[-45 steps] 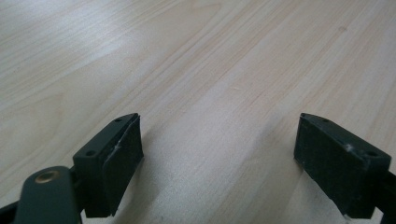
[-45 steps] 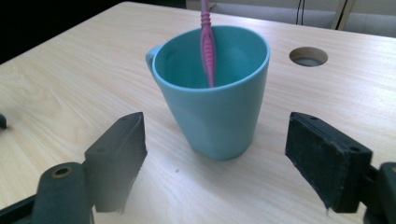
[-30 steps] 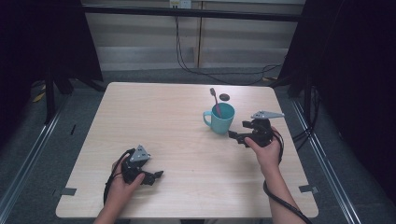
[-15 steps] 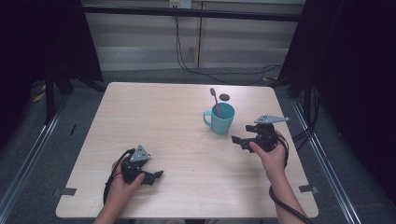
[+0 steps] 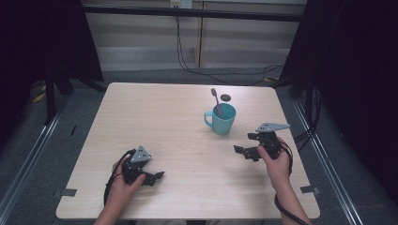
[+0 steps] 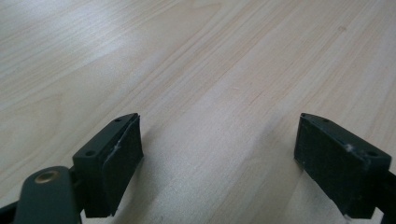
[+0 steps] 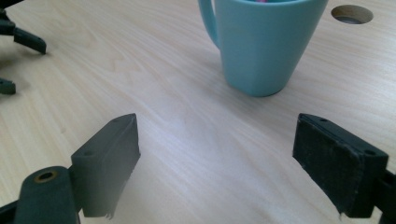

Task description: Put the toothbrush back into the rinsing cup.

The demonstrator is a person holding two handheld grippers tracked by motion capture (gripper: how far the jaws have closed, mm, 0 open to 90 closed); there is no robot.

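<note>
A teal mug (image 5: 220, 120) stands right of the table's middle, with a pink-handled brush (image 5: 216, 100) leaning inside it. My right gripper (image 5: 245, 145) sits in a hand just right of and nearer than the mug, jaws open and pointing left. In the right gripper view the mug (image 7: 264, 44) stands beyond the gap of the right gripper (image 7: 217, 163), with bare wood between the jaws. My left gripper (image 5: 155, 178) rests near the front left, open over bare tabletop; the left gripper view shows the left gripper (image 6: 219, 163) with wide-apart jaws.
The light wooden table (image 5: 155, 122) has a small round hole (image 5: 225, 97) behind the mug, also seen as the hole (image 7: 351, 14) in the right gripper view. Dark floor and cables surround the table. The other gripper (image 7: 18, 44) shows far off at top left.
My right gripper has drawn back from the mug toward the near edge, still open. The left gripper and the mug have not moved.
</note>
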